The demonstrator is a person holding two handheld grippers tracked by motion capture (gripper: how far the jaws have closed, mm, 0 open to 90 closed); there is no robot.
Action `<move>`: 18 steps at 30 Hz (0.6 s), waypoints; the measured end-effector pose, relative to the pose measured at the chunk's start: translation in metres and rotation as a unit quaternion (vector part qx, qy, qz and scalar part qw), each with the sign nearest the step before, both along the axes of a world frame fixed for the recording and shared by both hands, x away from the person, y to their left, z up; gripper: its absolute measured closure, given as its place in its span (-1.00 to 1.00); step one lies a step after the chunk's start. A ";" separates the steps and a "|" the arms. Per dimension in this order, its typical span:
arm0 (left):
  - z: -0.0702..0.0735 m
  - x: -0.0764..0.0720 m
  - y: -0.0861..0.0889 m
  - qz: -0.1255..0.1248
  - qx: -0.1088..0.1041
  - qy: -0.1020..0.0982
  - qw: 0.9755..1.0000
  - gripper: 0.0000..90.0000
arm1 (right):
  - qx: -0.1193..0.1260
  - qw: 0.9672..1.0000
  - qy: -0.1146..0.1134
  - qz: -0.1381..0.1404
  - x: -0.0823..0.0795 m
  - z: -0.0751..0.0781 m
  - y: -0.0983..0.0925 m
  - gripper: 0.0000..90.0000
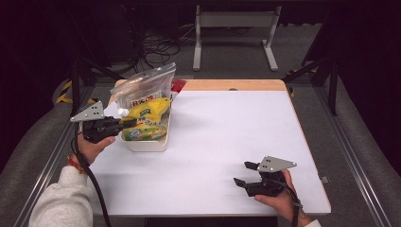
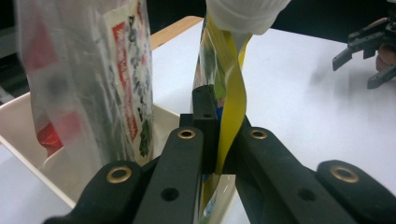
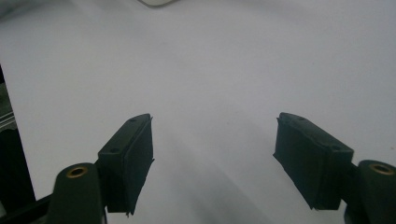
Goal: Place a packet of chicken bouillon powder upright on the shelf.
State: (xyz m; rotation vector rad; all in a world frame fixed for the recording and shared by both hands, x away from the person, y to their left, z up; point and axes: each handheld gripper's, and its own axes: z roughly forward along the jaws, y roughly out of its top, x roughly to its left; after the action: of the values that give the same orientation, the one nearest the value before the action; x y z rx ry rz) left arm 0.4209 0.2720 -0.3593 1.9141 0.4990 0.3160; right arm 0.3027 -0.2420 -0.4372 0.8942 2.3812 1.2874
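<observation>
Yellow pouch [image 2: 232, 100] pinched by left gripper [image 2: 219, 140] over white bin [image 1: 144, 143]; right gripper [image 1: 248, 174] low, fingers spread.

The setting is a laboratory-type recording bay. A white-topped table [image 1: 227, 142] with a wooden far edge sits at frame centre between metal rails [image 1: 352, 156] on grey flooring. Loose cables [image 1: 158, 47] lie at upper left, a grey metal stand [image 1: 234, 28] at top centre, dark surroundings beyond.

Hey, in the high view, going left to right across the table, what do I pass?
Left gripper → white bin holding the yellow pouch → bare table → right gripper.
</observation>
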 end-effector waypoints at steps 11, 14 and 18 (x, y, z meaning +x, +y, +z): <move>-0.016 0.001 0.003 0.037 0.003 0.008 0.999 0.99 | -0.002 1.000 -0.007 0.003 -0.002 0.003 0.002 -0.38; -0.020 0.001 0.004 0.048 -0.002 0.011 0.999 0.99 | -0.004 1.000 -0.007 0.003 -0.001 0.003 0.002 -0.38; -0.025 -0.001 0.006 0.065 -0.005 0.010 0.998 0.99 | -0.006 1.000 -0.008 0.004 -0.001 0.003 0.003 -0.38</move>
State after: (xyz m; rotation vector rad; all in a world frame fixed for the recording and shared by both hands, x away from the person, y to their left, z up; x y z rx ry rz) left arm 0.4196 0.2778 -0.3843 1.8811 0.6390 0.3785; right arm 0.3021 -0.2392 -0.4345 0.8688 2.3801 1.2779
